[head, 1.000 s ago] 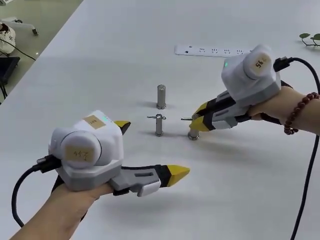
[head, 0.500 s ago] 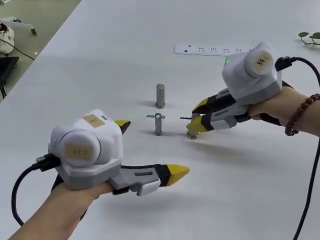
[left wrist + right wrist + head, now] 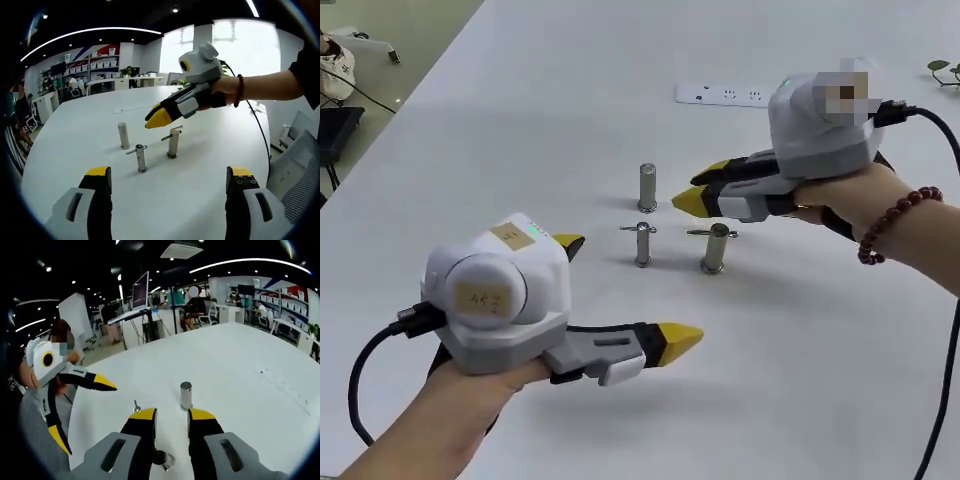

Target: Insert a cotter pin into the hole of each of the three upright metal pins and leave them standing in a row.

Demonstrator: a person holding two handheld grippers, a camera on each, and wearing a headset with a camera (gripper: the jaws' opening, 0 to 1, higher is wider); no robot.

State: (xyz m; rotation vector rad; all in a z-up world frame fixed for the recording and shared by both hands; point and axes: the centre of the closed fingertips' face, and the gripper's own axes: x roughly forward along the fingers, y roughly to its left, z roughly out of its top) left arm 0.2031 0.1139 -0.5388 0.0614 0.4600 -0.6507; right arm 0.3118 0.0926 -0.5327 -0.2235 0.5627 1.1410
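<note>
My left gripper (image 3: 632,288) sits near and to the left over the smooth white table (image 3: 550,110). Its two yellow-tipped jaws are spread wide with nothing between them. Its body is a rounded white plastic shell with grey and black jaw arms, and one black cable trails from the back.

Ahead of it stand three metal pins, all short bright steel cylinders on small flared feet. The far pin (image 3: 647,187) is bare. Nearer, the middle pin (image 3: 643,248) has one thin wire cotter pin (image 3: 638,229) lying crosswise through its top. To its right, the third pin (image 3: 715,250) carries the second cotter pin (image 3: 705,232) the same way. That makes two cotter pins seated and one pin without.

A flat white power strip (image 3: 725,95) lies far back on the table.

My right gripper (image 3: 687,188) hovers on the right, just above and beyond the third pin. Its jaws are parted by only a narrow gap and hold nothing.
</note>
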